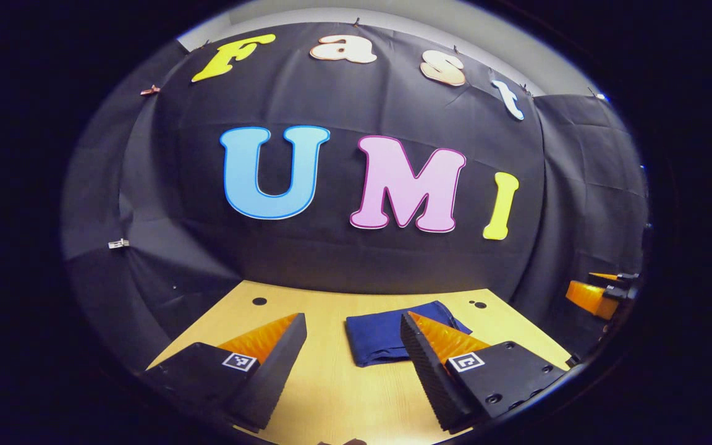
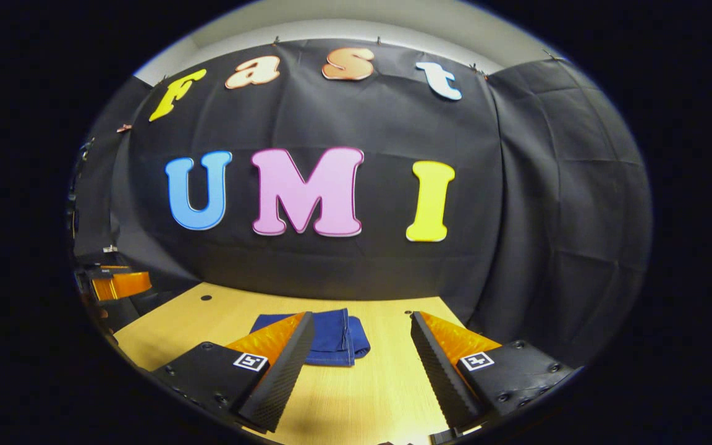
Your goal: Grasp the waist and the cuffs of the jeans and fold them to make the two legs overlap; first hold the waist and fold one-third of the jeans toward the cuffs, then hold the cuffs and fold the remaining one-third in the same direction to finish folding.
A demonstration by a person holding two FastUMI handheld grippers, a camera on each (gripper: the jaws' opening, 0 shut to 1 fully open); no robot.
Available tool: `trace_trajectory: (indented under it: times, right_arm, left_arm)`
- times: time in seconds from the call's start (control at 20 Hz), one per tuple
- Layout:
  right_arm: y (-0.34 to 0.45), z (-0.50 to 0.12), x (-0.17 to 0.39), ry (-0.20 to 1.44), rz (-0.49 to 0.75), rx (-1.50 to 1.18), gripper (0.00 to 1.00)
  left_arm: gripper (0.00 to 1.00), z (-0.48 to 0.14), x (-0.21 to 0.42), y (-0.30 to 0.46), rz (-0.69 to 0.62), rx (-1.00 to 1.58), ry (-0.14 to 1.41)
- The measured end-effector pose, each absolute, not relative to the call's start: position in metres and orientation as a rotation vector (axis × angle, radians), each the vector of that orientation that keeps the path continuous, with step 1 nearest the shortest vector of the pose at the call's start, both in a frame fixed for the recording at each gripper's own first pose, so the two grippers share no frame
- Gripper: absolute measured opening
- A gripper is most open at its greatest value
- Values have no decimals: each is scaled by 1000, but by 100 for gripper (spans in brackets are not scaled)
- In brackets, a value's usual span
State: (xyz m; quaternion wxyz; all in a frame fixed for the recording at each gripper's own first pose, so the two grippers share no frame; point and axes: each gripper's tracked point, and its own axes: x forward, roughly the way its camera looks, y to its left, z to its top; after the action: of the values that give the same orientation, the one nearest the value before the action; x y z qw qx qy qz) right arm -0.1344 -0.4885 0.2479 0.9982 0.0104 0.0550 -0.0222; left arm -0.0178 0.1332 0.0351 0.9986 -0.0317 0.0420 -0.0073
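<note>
The dark blue jeans [image 1: 387, 337] lie folded into a small flat bundle on the wooden table [image 1: 343, 395]. In the left gripper view my left gripper [image 1: 351, 327] stands open above the table, its right finger overlapping the bundle's right part. In the right gripper view the jeans [image 2: 334, 337] lie ahead and slightly left, with a rounded fold on their right side. My right gripper [image 2: 362, 324] is open there, held back from the bundle, nothing between its fingers. The right gripper [image 1: 600, 293] also shows at the far right edge of the left gripper view.
The booth's black cloth wall [image 2: 343, 266] rises right behind the table's far edge. Small dark holes [image 1: 259, 301] dot the tabletop near the back. The left gripper [image 2: 115, 284] appears at the left edge of the right gripper view. Bare wood [image 2: 356, 402] lies in front of the jeans.
</note>
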Motion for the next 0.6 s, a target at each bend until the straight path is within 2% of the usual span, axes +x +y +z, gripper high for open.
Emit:
trace_trajectory:
  times: [0.25,0.3,0.4,0.45,0.6]
  right_arm:
    - [-494,290,-189,-22,-119,37,97]
    - [-495,285,-202,-23,-135,32,100]
    - [-490,270,-218,13,-134,8,92]
    - [-486,262,-223,36,-126,-10,97]
    - [-472,253,-227,77,-88,-20,97]
  left_arm:
    - [96,47,-80,162,26,-47,47]
    - [96,49,-88,165,37,-43,34]
    - [96,48,-98,167,40,-52,26]
    - [96,46,-99,165,33,-58,28]
    - [96,43,-101,164,20,-61,37]
